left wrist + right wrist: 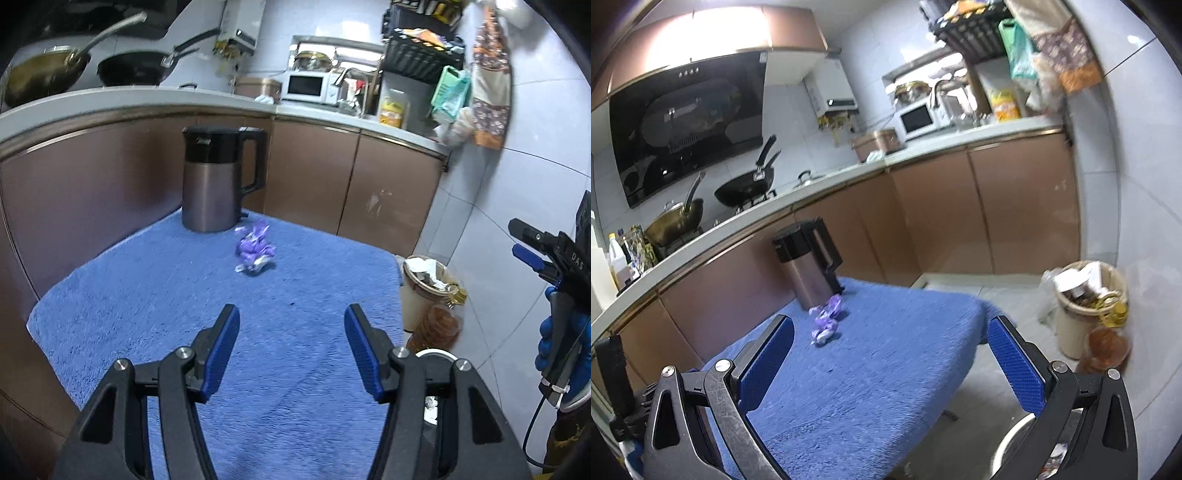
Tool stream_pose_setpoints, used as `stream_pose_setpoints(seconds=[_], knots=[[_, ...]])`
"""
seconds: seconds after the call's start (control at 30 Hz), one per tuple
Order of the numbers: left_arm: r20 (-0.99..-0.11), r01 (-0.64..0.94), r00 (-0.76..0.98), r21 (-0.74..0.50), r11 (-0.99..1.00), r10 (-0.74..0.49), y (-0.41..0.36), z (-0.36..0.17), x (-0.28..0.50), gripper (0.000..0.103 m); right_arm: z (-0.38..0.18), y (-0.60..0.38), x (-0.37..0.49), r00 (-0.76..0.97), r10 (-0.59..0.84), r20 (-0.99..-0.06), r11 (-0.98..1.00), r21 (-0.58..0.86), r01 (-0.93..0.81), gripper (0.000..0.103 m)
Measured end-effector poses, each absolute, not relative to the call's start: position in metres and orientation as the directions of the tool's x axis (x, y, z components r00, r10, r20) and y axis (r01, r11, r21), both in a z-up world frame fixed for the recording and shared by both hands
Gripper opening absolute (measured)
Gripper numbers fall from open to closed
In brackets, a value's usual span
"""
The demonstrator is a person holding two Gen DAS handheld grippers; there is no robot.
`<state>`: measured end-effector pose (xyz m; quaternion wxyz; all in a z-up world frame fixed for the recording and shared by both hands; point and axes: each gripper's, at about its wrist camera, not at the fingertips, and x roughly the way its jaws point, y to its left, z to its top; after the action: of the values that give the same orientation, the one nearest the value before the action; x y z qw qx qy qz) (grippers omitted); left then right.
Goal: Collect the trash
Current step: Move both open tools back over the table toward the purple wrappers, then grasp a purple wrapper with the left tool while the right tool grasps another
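Jaws of the left gripper (pixel 291 325) and right gripper (pixel 892 339) are spread, nothing between them. Ahead of both, well apart on the blue cloth (pixel 147 295), a crumpled purple wrapper (pixel 255 251) is seen, just before the kettle (pixel 218 181). The kettle could be knocked if the reach is overshot.

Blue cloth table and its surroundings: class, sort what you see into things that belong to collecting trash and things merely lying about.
Belongs to the job:
purple wrapper
trash bin
left claw, open
right claw, open

Just lying about:
kettle
microwave
black pan
oil bottle
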<state>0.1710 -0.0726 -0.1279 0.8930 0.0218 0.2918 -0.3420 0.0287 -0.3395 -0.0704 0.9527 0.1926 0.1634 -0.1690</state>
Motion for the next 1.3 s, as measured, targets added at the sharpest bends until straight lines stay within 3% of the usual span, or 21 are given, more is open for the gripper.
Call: stream_pose_setpoints(seconds=[0.37, 0.6, 0.93, 1.3], knots=[[-0.622, 0.565, 0.552, -0.211, 0.798, -0.556, -0.082, -0.152, 0.263, 0.057, -0.109, -0.332, 0.156, 0.86, -0.074, -0.505, 0.921, 0.295, 0.253, 0.102], [-0.663, 0.566, 0.492, -0.25, 0.786, -0.565, -0.112, -0.166, 0.335, 0.057, -0.164, -0.332, 0.237, 0.798, 0.08, -0.598, 0.912, 0.367, 0.183, 0.083], [-0.739, 0.59, 0.364, -0.287, 0.754, -0.566, -0.185, -0.197, 0.436, 0.057, -0.218, -0.336, 0.33, 0.736, 0.212, -0.642, 0.881, 0.451, 0.14, 0.075], [-0.806, 0.574, 0.275, -0.3, 0.762, -0.524, -0.232, -0.241, 0.491, 0.057, -0.249, -0.318, 0.391, 0.686, 0.264, -0.678, 0.888, 0.448, 0.1, 0.063]])
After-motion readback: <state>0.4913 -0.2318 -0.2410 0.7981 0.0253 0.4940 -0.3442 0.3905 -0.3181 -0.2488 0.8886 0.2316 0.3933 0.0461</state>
